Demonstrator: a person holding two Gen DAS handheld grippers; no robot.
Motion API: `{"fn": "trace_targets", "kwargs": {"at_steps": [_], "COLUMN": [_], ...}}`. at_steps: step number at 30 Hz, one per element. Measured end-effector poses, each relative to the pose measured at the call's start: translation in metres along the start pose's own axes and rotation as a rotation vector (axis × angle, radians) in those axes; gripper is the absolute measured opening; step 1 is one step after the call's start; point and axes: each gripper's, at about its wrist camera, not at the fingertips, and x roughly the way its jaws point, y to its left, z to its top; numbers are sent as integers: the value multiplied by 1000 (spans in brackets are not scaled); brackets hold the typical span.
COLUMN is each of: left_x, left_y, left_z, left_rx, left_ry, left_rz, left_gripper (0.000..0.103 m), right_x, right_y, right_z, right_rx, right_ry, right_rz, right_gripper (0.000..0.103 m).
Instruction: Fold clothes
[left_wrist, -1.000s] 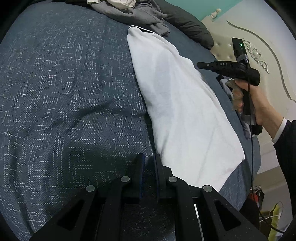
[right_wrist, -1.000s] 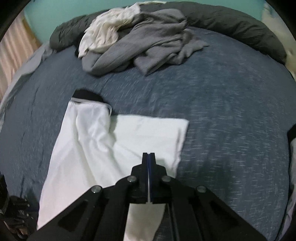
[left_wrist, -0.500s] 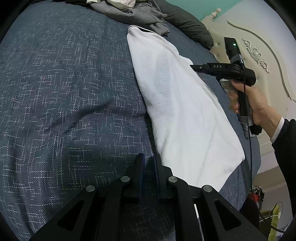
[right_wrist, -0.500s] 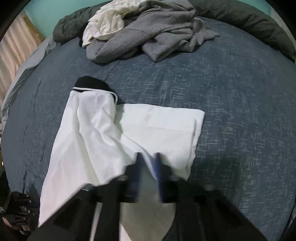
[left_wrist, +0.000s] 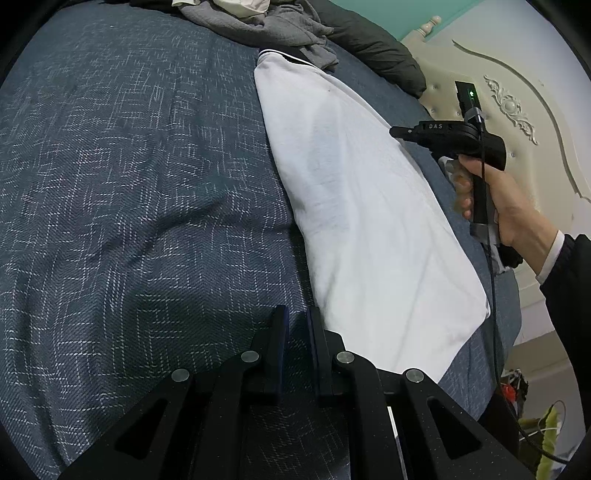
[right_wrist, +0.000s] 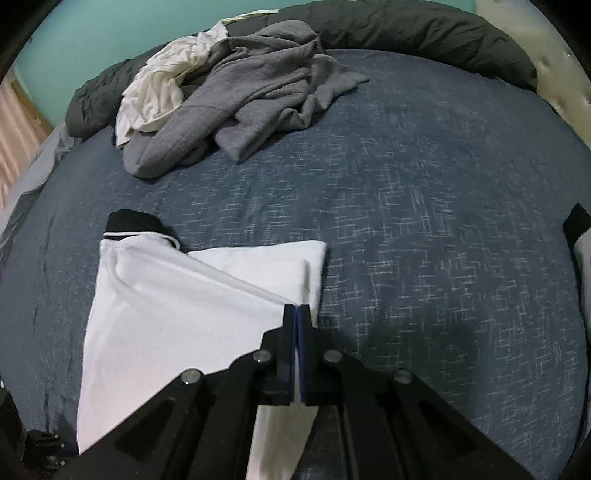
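White garment (right_wrist: 177, 306) lies on bed (right_wrist: 424, 229), side panel folded over body, black collar (right_wrist: 131, 221) at far end. Right gripper (right_wrist: 297, 308) over garment's right edge, jaws nearly closed; cannot tell if cloth is pinched. Left gripper (left_wrist: 295, 314) over bedcover just beside garment's near edge, jaws narrowly parted, empty. Grey garment (right_wrist: 251, 88) and second white one (right_wrist: 162, 88) heaped well apart. Judgement: fold partly made; good practice is matching edges, keeping cloth flat, smoothing crease.
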Motion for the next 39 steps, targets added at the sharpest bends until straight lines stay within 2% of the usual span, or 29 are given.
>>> {"fn": "trace_targets", "kwargs": {"at_steps": [10,14,18,21,24,26,32,33,36,38,39], "left_x": [3,-1,-3,-8,-14,-18,-33,-35,-40,-39,-36], "left_y": [-7,-10,-11,-10,-13,-16,-24,-25,-28,-28,-28], "left_z": [1,0,0,1,0,-2,-11,-12,-17,-20,-21], "left_rx": [1,1,-3,-6,0,1,2,-1,-21,-48,-62], "left_ry": [1,1,2,-2,-12,-17,-6,-5,0,9,15], "left_rz": [3,4,0,1,9,10,-9,-12,-27,-39,-43], "left_gripper": [10,10,10,11,12,16,21,27,44,45,45], "right_x": [18,24,11,-8,-32,-49,-79,-81,-88,-95,-98], "right_y": [-3,8,1,-5,-10,-14,-20,-21,-21,-18,-17], "right_z": [4,3,5,4,-2,-7,-44,-52,-75,-94,-102], "right_rx": [-32,-86,-53,-38,-14,3,88,107,153,178,185], "right_ry": [61,93,66,23,-11,-32,-2,11,48,80,95], "right_rz": [-60,-98,-64,-76,-47,-23,56,75,136,181,198], "right_gripper": [0,1,3,14,15,16,17,18,28,48,48]}}
